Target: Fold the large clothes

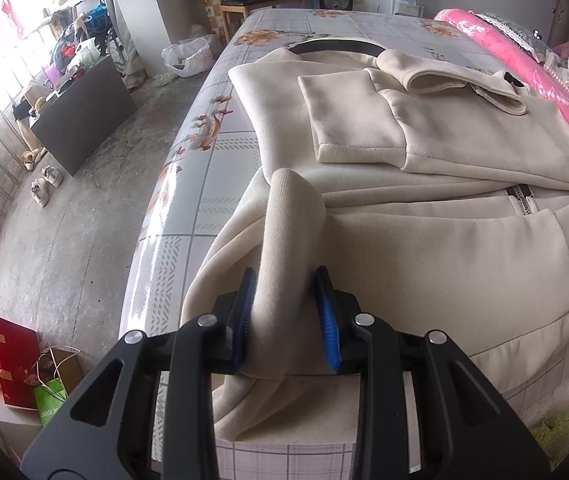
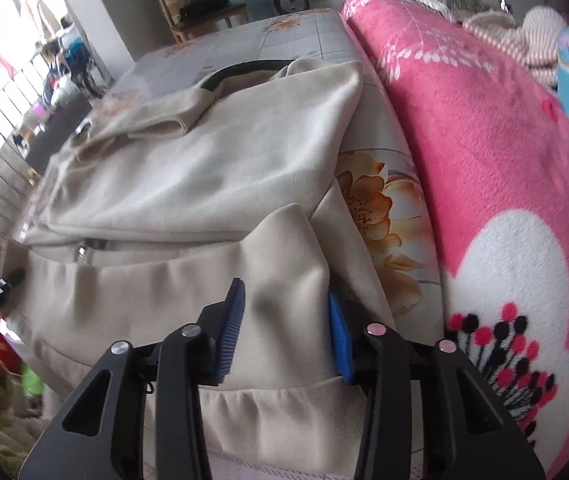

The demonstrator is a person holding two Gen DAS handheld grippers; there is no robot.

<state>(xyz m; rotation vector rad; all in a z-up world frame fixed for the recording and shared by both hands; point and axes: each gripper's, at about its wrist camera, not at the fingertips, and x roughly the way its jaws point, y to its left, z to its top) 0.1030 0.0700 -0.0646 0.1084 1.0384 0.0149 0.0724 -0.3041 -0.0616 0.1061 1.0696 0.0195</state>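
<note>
You are working over a bed point(image 1: 220, 184) covered in a glossy floral, grid-patterned sheet. A cream zip-up jacket point(image 1: 436, 240) lies spread across it, sleeves folded in, and a pink floral blanket point(image 2: 484, 152) is bunched along one side.

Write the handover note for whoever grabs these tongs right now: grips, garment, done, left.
Left tongs: shut on a bunched fold of the cream fleece zip jacket at its near hem.
Right tongs: closed around the near hem on the pink floral blanket side; the grip looks made.
Jacket lies on the flower-print bed sheet, sleeves folded across the body.
Left: carry the hem toward the black collar.
</note>
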